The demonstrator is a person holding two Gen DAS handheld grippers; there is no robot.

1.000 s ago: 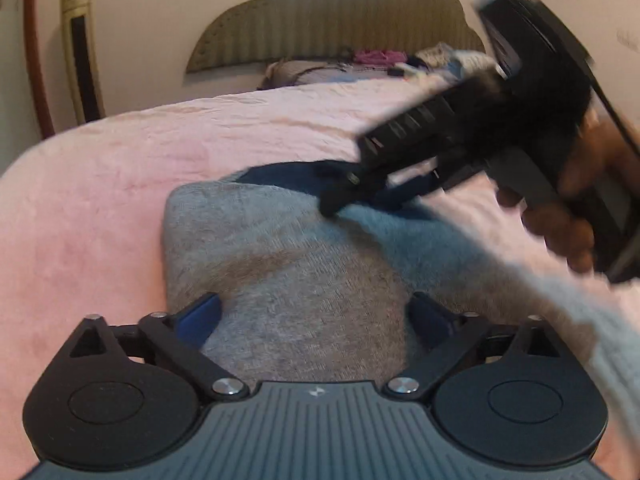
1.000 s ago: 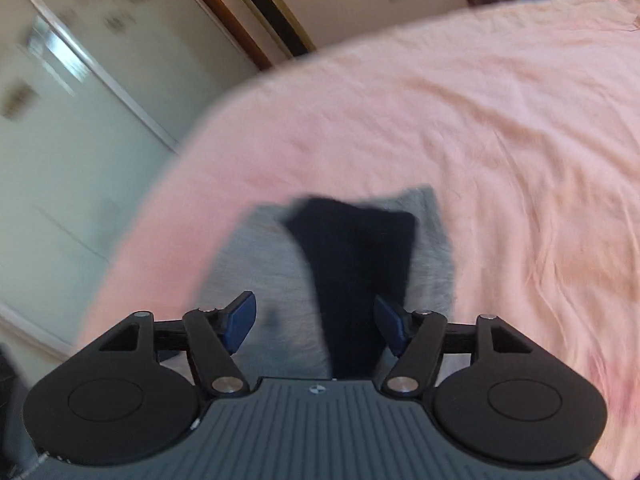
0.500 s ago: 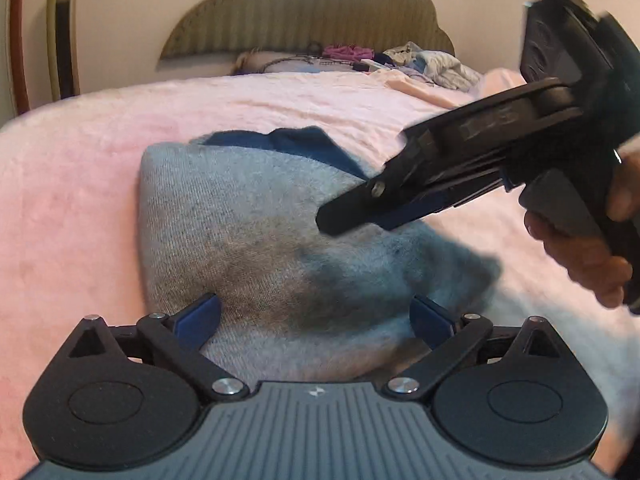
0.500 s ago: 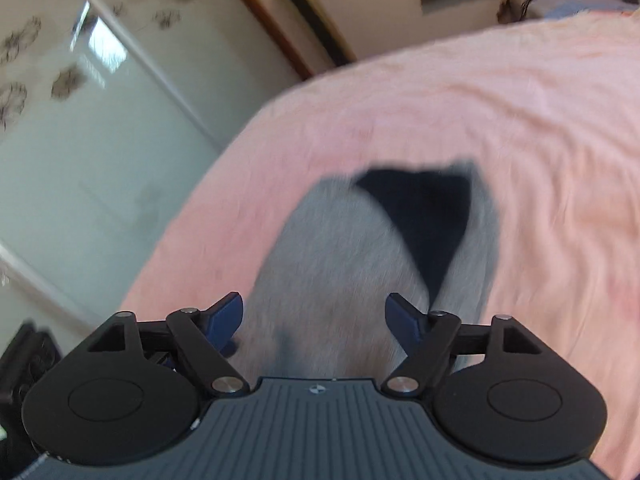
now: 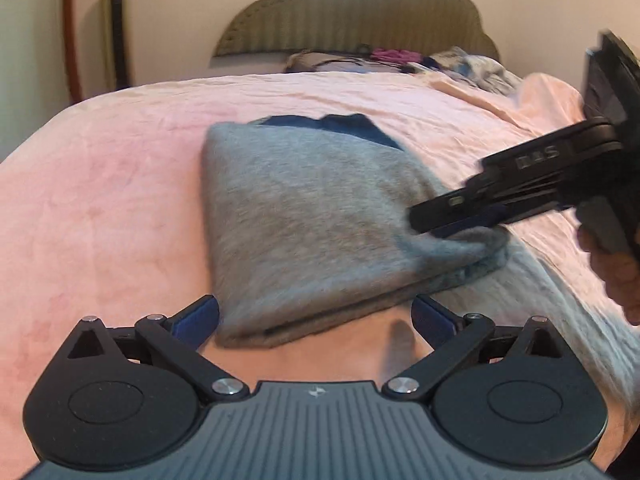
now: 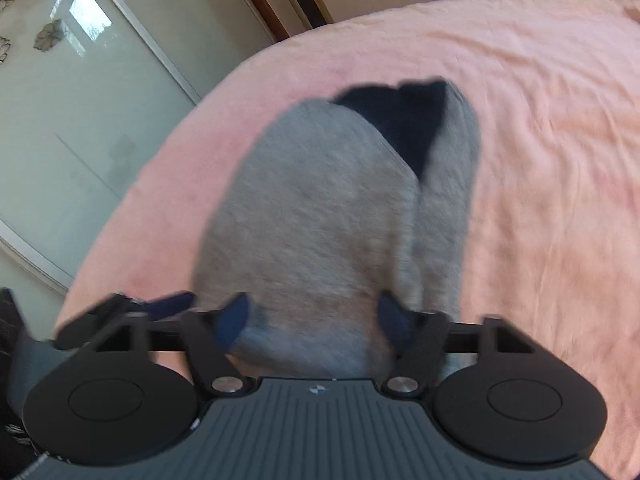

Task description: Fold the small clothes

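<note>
garment (image 5: 304,216): grey knit, dark blue lining showing at far end, folded, lying mid-bed on pink blanket (image 5: 120,184). right gripper (image 6: 312,320): jaws closing, near grey edge between them, not yet pinched. left gripper (image 5: 316,316): wide open, empty, just short of the fold's near corner. risk: a shallow bite may catch only the top layer and peel the fold open. room: headboard (image 5: 360,12), clothes pile (image 5: 440,60), glass door (image 6: 80,120).

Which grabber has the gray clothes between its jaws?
The right gripper: its closing jaws straddle the gray garment's edge. The left gripper hangs open beside its near edge.
</note>
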